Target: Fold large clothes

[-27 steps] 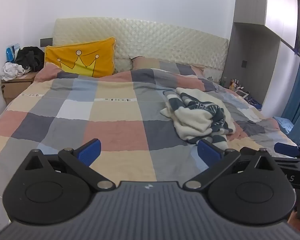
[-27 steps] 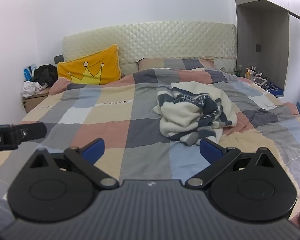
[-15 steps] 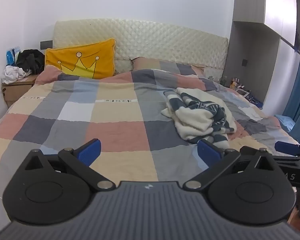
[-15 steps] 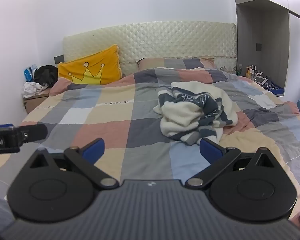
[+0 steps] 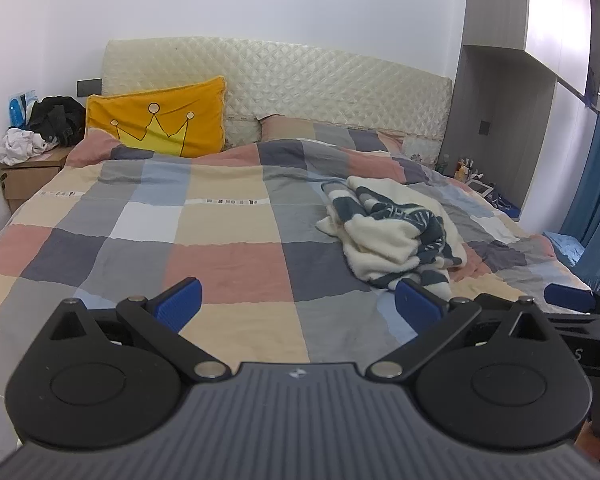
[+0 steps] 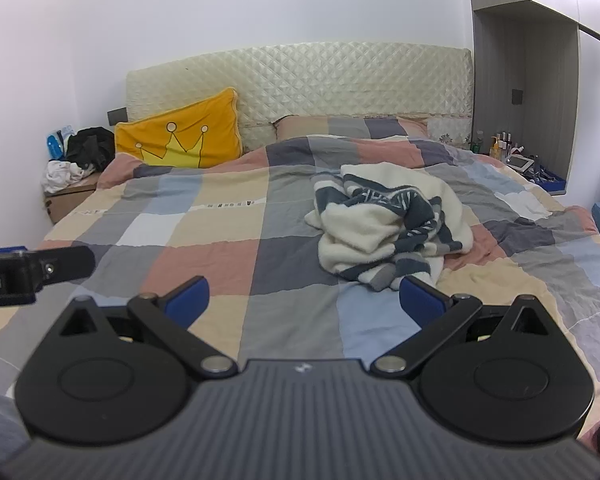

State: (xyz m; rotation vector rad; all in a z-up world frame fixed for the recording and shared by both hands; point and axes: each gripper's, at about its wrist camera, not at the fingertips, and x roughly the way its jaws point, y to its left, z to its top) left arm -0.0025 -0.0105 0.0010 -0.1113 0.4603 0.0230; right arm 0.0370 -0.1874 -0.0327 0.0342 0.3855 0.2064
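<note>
Sweater (image 6: 388,224) crumpled on quilt (image 6: 220,248), long axis toward headboard; left tongs (image 5: 298,306), right tongs (image 6: 304,298) both spread, empty.

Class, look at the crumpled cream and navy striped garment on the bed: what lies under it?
The crumpled cream and navy striped garment rests directly on the patchwork checked quilt, which shows all around it. Whatever is beneath the heap, including the quilt squares there, is hidden by its folds.
</note>
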